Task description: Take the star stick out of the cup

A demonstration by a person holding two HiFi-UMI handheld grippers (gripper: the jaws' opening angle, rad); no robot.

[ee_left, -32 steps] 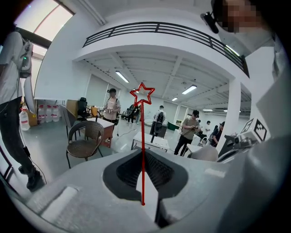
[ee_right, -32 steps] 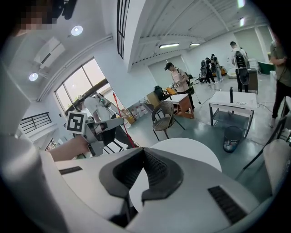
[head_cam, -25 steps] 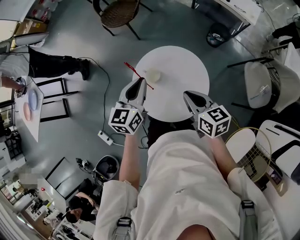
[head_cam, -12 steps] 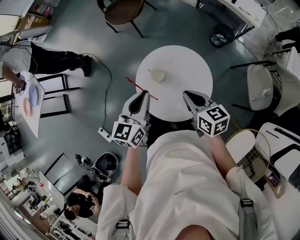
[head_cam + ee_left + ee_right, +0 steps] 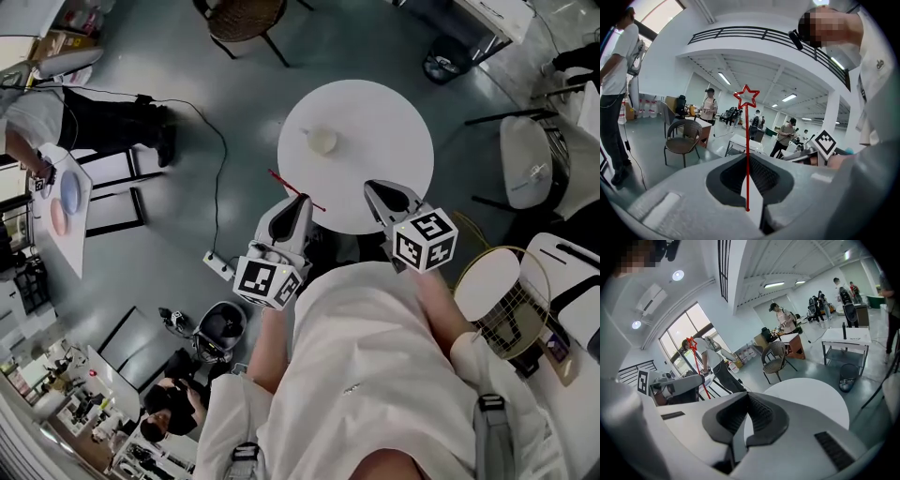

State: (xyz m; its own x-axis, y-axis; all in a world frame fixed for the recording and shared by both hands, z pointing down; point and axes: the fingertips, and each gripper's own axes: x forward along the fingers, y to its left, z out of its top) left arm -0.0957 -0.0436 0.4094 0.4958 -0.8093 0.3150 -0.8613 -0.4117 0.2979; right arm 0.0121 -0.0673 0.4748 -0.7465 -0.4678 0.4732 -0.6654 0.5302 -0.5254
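The star stick (image 5: 295,189) is a thin red rod with a star outline on top (image 5: 747,96). My left gripper (image 5: 302,201) is shut on its lower end and holds it up over the near left edge of the round white table (image 5: 384,117). In the left gripper view the rod (image 5: 746,154) runs straight up between the pads. The pale cup (image 5: 322,141) stands on the table's far left, apart from the stick. My right gripper (image 5: 376,191) hovers at the table's near edge, shut and empty (image 5: 747,397). The right gripper view also shows the stick (image 5: 696,366).
A wicker chair (image 5: 242,17) stands beyond the table and a bin (image 5: 442,64) at the far right. White chairs (image 5: 539,169) and a racket (image 5: 511,300) are on the right. A power strip (image 5: 219,267) with its cable lies on the floor at the left, near a person (image 5: 56,112).
My left gripper has drawn back toward me with the star stick, away from the cup, to the table's near left edge. The right gripper has stayed where it was.
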